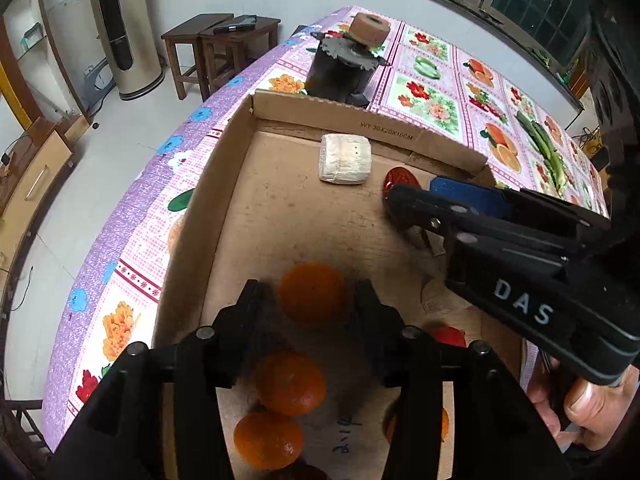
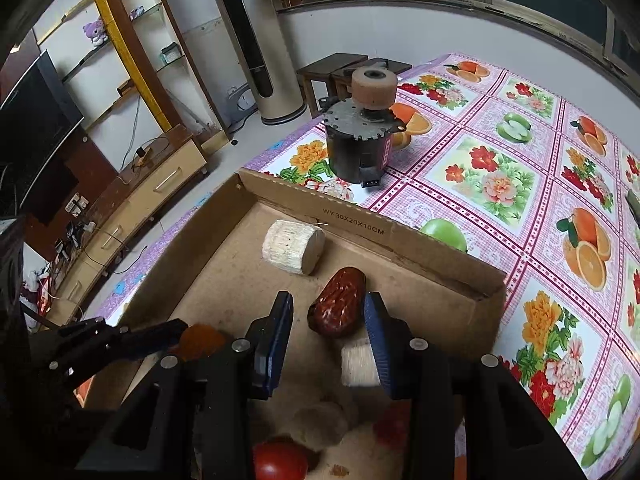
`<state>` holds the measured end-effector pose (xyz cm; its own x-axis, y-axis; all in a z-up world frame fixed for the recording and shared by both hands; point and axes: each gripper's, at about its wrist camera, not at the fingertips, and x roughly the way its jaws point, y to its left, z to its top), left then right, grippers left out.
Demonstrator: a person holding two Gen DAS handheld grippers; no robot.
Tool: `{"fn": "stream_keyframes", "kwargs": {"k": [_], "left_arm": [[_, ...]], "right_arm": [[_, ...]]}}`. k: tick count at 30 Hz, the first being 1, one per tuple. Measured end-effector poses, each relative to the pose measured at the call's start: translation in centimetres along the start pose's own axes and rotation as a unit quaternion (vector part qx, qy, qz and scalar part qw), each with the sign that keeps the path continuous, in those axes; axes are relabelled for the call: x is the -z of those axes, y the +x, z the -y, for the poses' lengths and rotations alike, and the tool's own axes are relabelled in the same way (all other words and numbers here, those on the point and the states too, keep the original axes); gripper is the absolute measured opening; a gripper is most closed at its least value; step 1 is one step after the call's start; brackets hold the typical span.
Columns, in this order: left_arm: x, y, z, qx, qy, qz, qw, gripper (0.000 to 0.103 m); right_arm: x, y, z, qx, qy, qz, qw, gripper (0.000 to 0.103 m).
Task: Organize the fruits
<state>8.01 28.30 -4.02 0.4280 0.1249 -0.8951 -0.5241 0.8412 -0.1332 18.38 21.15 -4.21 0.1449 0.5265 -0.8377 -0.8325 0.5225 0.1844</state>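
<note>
A shallow cardboard box (image 1: 224, 184) lies on the flowered table and holds the fruits. My left gripper (image 1: 312, 296) is open, its jaws on either side of an orange (image 1: 313, 294) on the box floor. Two more oranges (image 1: 290, 382) lie nearer me. My right gripper (image 2: 328, 314) is open around a red date (image 2: 338, 308) near the box's far right corner; the date (image 1: 400, 180) also shows in the left wrist view, beyond the right gripper (image 1: 408, 194). A red tomato (image 2: 280, 460) lies below the right gripper.
A white cylindrical roll (image 2: 294, 246) lies in the box's far part, and a smaller white block (image 2: 358, 362) beside my right finger. A black motor with a tan wheel (image 2: 360, 136) stands on the tablecloth (image 2: 520, 184) beyond the box. The table's left edge drops to the floor.
</note>
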Motion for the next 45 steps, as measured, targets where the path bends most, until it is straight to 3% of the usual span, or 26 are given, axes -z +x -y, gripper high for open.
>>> {"fn": "stream_keyframes", "kwargs": {"k": [6,13,19,22,34,45], "left_arm": [[1.0,-2.8,0.1,0.002,0.01,0.031,0.9995,0.046],[3.6,-6.2,0.1,0.002,0.026,0.062,0.9977,0.047],[6.9,-9.0,0.1,-0.011,0.05,0.089,0.9947,0.064],[8.3,-10.2,-0.1,-0.018,0.057,0.101,0.9931,0.067],[12.8,-12.2,0.2,-0.015,0.059,0.115,0.9915,0.067],[15.2,-13.1,1.9,-0.016,0.079,0.117,0.9898,0.074]], "right_arm": [[0.9,-2.6,-0.9,-0.021,-0.021,0.01,1.0,0.043],[3.4,-5.9,-2.2,-0.053,-0.062,0.011,0.997,0.057],[5.9,-8.0,-3.1,-0.071,-0.106,0.012,0.992,0.078],[7.2,-9.2,-3.2,-0.068,-0.13,0.017,0.989,0.084],[13.6,-12.2,-3.4,-0.086,-0.209,0.014,0.974,0.088],[15.8,-13.4,-3.7,-0.075,-0.223,0.019,0.972,0.088]]}}
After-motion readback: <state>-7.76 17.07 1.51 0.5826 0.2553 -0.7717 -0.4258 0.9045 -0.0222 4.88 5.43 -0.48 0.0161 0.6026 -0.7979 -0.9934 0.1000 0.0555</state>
